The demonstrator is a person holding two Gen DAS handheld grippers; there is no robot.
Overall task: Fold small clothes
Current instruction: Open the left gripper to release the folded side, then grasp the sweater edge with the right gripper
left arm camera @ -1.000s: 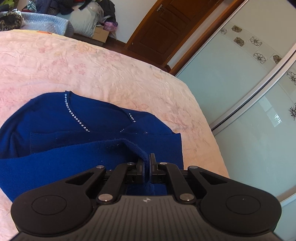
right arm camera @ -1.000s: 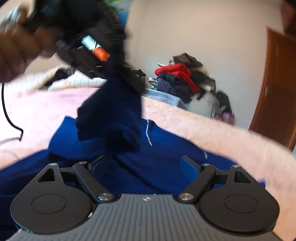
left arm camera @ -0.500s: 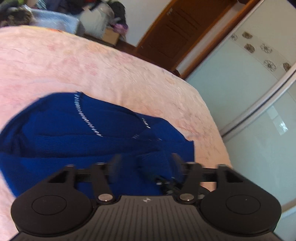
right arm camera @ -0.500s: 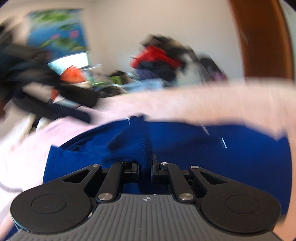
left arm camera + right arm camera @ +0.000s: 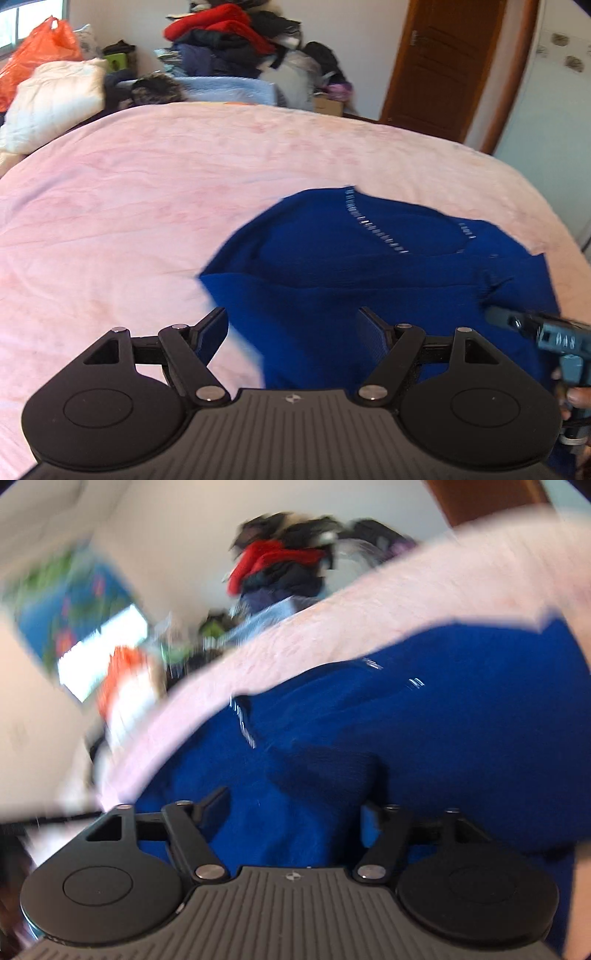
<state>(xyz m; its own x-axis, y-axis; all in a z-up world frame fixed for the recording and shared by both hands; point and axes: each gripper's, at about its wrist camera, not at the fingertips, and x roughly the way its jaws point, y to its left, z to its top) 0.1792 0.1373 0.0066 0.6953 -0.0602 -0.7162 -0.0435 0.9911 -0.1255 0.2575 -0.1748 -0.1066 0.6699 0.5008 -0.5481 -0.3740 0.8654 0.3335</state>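
A dark blue knit sweater (image 5: pixel 369 280) with a line of rhinestones at the neck lies on the pink bedspread (image 5: pixel 147 206), its sleeves folded in over the body. My left gripper (image 5: pixel 291 332) is open and empty, just above the sweater's near left edge. My right gripper (image 5: pixel 295 812) is open and empty, close over the sweater (image 5: pixel 424 746); that view is motion-blurred. The right gripper also shows in the left wrist view (image 5: pixel 535 328) at the sweater's right side.
A pile of clothes (image 5: pixel 229 40), an orange bag (image 5: pixel 37 55) and white bedding (image 5: pixel 55 99) lie beyond the bed's far edge. A brown door (image 5: pixel 443 66) and a wardrobe panel (image 5: pixel 554 110) stand at the right.
Both grippers have let go: the left opened after holding a sleeve fold, then the right opened after closing on the cloth. The left view has swung to the left.
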